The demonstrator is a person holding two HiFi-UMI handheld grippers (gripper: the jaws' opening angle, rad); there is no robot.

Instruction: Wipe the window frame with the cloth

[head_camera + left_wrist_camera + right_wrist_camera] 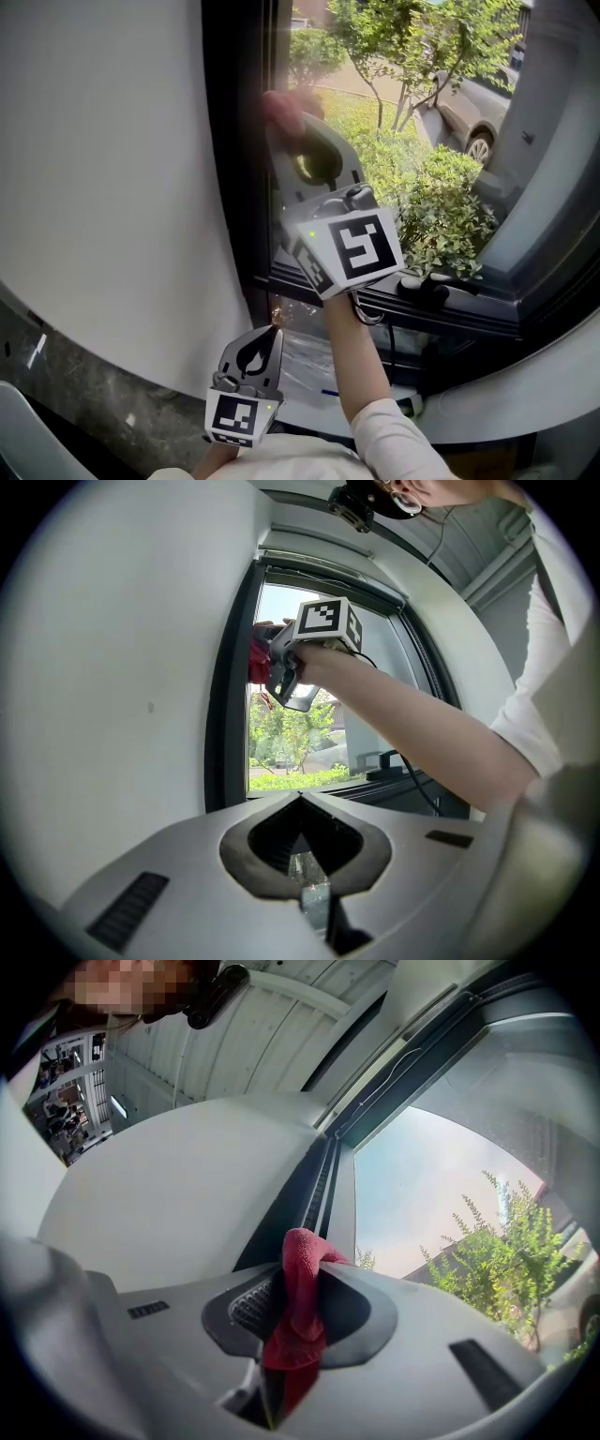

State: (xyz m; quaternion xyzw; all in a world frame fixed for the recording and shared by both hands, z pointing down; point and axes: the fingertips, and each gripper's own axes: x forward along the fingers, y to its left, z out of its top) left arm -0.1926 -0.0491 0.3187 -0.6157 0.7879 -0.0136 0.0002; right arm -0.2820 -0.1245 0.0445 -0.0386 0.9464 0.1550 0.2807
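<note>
Now: right gripper (309, 1265) clamped on cloth (296, 1321), high at frame (239, 169) left upright. Left gripper (302, 799) closed, empty, well below frame. Risk, likely: little cloth protrudes, so hard jaw tips scrape frame; drag may pull cloth loose.

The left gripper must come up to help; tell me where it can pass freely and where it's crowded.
Free: the white wall left of the window frame, and the pane between the right gripper and the right-hand jamb. Crowded: the frame's upper stretch, where that gripper holds the cloth, and the sill by the black handle.
</note>
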